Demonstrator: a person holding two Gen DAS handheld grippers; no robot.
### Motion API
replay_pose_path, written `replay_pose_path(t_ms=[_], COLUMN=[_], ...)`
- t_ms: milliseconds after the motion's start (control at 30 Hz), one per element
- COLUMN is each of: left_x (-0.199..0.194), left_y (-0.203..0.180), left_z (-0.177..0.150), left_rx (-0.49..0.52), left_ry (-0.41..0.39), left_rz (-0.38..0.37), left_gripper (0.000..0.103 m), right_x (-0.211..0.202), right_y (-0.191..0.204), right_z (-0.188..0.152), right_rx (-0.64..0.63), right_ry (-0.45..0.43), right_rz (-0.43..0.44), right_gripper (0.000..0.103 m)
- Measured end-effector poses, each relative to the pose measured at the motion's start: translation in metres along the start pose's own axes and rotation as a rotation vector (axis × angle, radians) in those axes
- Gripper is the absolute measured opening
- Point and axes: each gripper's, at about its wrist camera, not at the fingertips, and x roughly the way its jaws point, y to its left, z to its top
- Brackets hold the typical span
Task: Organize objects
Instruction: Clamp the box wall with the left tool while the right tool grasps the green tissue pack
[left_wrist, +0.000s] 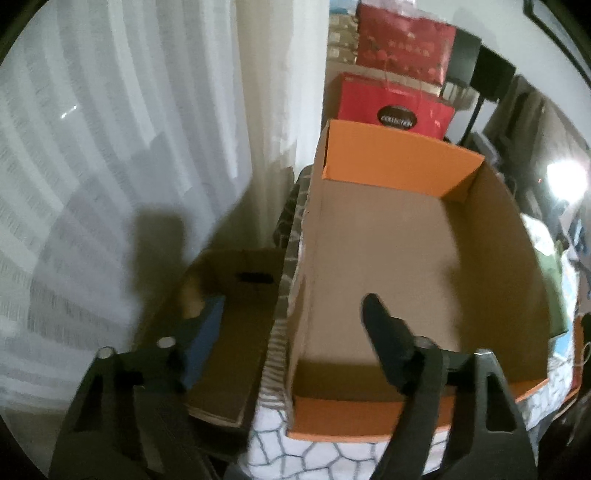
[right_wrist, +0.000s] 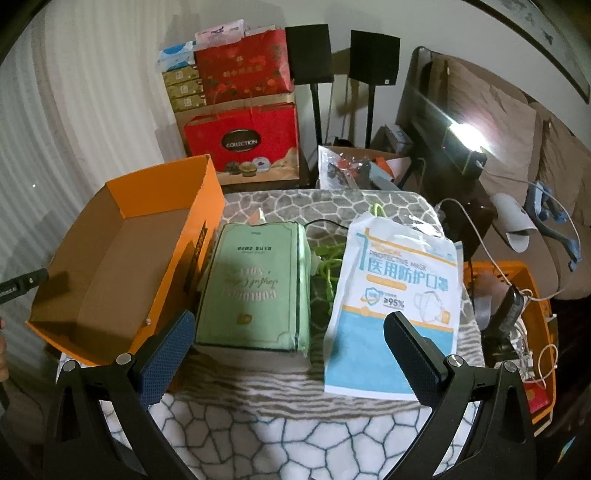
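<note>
Nearest the right wrist camera, the right gripper (right_wrist: 288, 354) stands wide with nothing between its blue-padded fingers (right_wrist: 166, 360), hovering over the patterned cloth (right_wrist: 332, 435) on the table. Just beyond it lie a green packet (right_wrist: 255, 288) and a white-and-blue mask bag (right_wrist: 399, 302), the packet just right of the orange box (right_wrist: 122, 258), the bag further right, with a green cable (right_wrist: 325, 266) between the two. Seen from the left wrist, the left gripper (left_wrist: 280, 321) straddles the orange box's (left_wrist: 406, 258) left wall, one finger (left_wrist: 384, 332) inside over the bare cardboard floor, the other outside above a brown carton (left_wrist: 236, 332); its jaws stand partly apart and grip nothing. Behind the orange box stand red gift bags (right_wrist: 243, 140).
</note>
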Motion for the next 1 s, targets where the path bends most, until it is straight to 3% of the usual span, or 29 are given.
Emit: replay_pose_path(t_ms=[133, 267, 567, 1000], left_x=[0.014, 0.03, 0.053, 0.067], left_y=[0.005, 0.006, 0.004, -0.002], left_z=[-0.002, -0.005, -0.012, -0.011], left_rx=[-0.003, -0.002, 0.031, 0.102], left_ry=[0.042, 0.096, 0.171, 0.201], left_rz=[-0.029, -0.063, -0.081, -0.089], left_gripper=[0.054, 0.036, 0.005, 0.004], right_x=[0.011, 0.023, 0.053, 0.084], right_y=[0.001, 0.003, 0.011, 0.026], right_z=[0.005, 0.007, 0.013, 0.021], right_rx=[-0.002, -0.004, 0.006, -0.011], right_ry=[0.025, 0.052, 0.119, 0.196], right_rz=[-0.003, 0.004, 0.017, -0.017], right_gripper=[0.103, 0.103, 0.103, 0.103])
